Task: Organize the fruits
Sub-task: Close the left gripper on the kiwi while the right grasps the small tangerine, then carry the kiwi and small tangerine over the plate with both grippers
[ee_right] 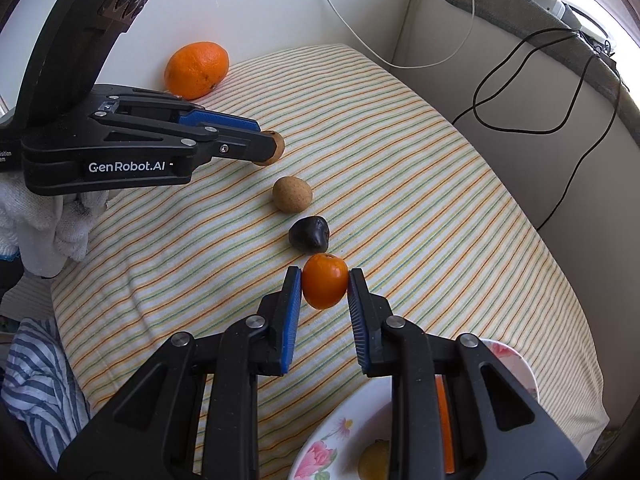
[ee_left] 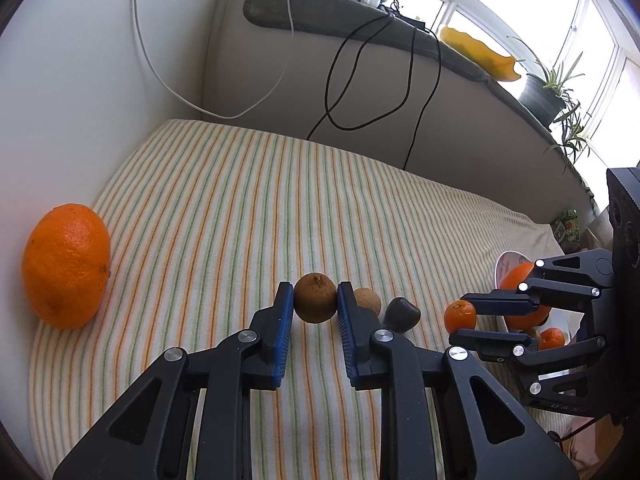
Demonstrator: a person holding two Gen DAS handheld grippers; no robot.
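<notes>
- Far left on the striped cloth: big orange, against the white wall, well apart from everything else.
- Left gripper, level and low over the cloth, clamped on a brown fruit with both blue pads pressed to its sides.
- Just right of that, in a row: tan fruit, then dark fruit.
- Right gripper, angled down over the cloth, closed on a small orange, close beside the dark fruit.
- Only in the left view: window ledge with potted plant and a yellow object.
- Only in the right view: white-gloved hand at the left gripper, striped fabric at bottom left.
- Floral plate at far right, under the right gripper, holding orange fruit and one yellowish piece, partly hidden.
</notes>
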